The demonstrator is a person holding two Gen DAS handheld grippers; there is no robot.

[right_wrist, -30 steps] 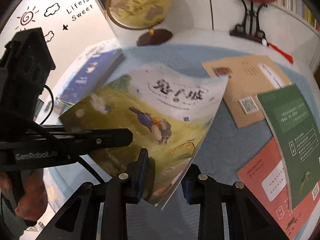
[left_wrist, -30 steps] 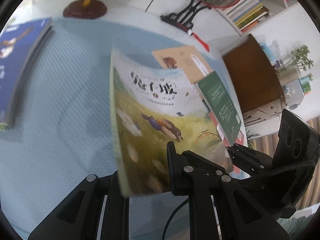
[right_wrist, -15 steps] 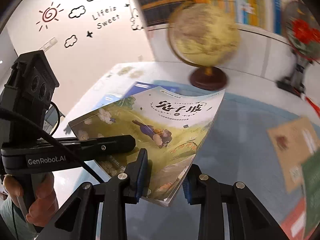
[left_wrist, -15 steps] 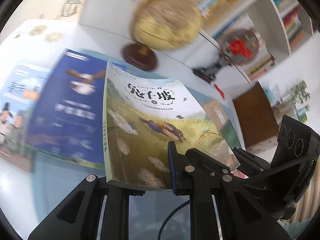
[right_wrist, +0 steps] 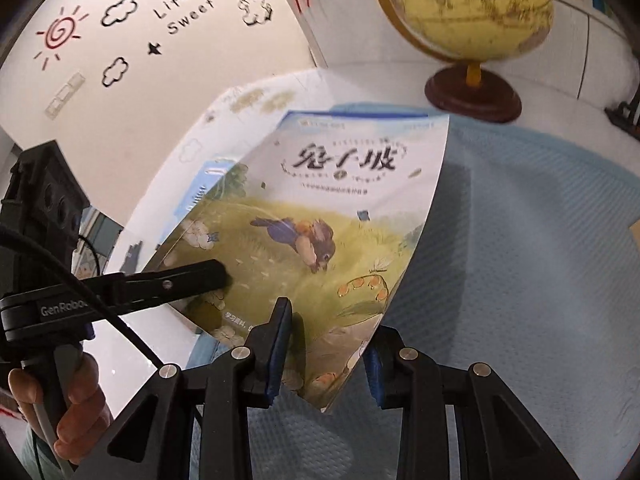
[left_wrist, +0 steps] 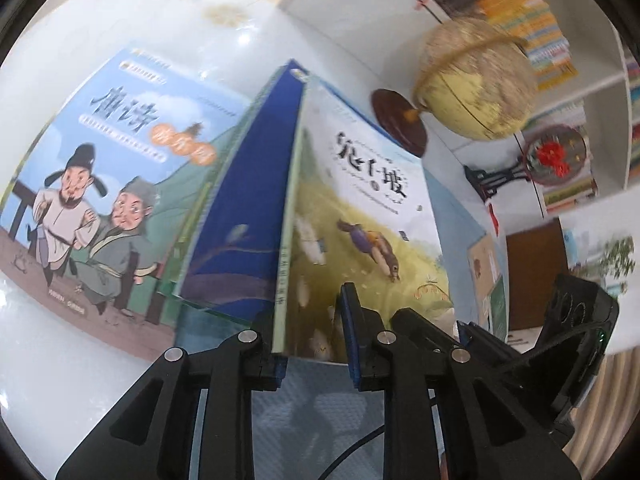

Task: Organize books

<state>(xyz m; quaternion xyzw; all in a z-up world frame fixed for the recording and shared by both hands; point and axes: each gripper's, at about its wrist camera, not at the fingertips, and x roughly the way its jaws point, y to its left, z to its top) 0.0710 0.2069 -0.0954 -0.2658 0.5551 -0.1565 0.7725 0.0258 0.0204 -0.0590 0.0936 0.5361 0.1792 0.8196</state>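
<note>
Both grippers carry the rabbit picture book (right_wrist: 320, 216) above the dark blue book (left_wrist: 244, 216), which lies on the poem book (left_wrist: 112, 184) at the white end of the table (left_wrist: 60, 368).

Left gripper (left_wrist: 316, 344): jaws have just been opening. The book's spine edge sits between them, against the left pad; the right pad stands a little off the cover. No clamp on this side, as far as the left wrist view shows.

Right gripper (right_wrist: 326, 356): narrow gap, bottom right corner of the book between the fingers. Whether the pads press on it, I cannot tell.

Judgement — the step is laying this book onto the stack. To do it well: lower the spine edge first, square it to the blue book's spine, then let the right corner down flat. The thin cover bows, so release the right side last. Keep clear of the globe (right_wrist: 472, 4), near the stack's far edge.
</note>
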